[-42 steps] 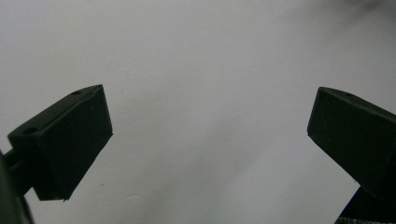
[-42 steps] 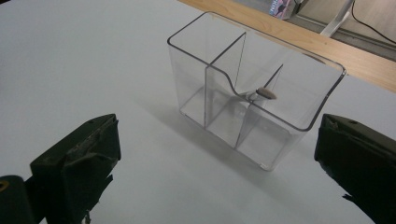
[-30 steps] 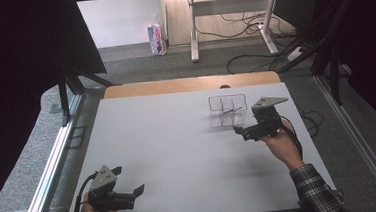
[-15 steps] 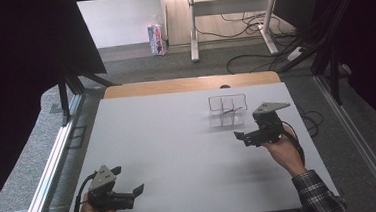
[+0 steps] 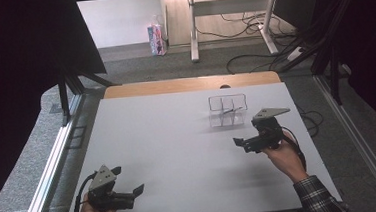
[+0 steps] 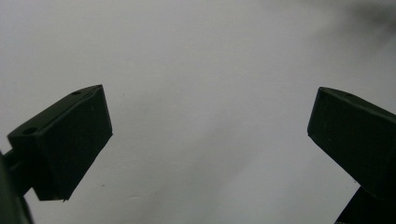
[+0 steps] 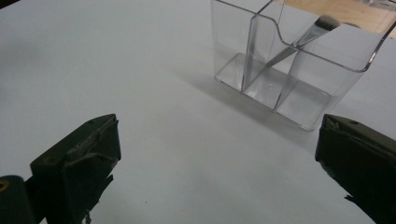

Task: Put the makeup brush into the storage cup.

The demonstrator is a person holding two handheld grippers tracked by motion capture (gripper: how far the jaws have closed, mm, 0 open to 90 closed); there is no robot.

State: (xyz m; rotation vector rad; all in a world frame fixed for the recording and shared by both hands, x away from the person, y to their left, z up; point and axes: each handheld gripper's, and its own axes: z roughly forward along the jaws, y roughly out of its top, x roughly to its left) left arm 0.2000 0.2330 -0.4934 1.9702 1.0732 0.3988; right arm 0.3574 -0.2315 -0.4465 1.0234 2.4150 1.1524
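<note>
A clear plastic organiser (image 5: 228, 110) with several compartments stands on the white table (image 5: 178, 136), right of centre. A thin brush (image 7: 303, 37) leans inside one of its compartments, bristle end up. My right gripper (image 5: 240, 143) hovers just in front of the organiser, open and empty; in the right gripper view (image 7: 219, 154) the organiser (image 7: 289, 65) lies ahead and to the right of the jaws. My left gripper (image 5: 138, 190) rests near the table's front left edge, open with nothing between its jaws (image 6: 210, 140).
A wooden strip (image 5: 189, 84) runs along the table's far edge. Metal rails (image 5: 50, 166) flank both sides. Cables (image 5: 252, 56) and a small carton (image 5: 156, 38) lie on the floor beyond.
My right gripper has drawn back from the organiser toward the near side and slightly right. The left gripper has stayed put.
</note>
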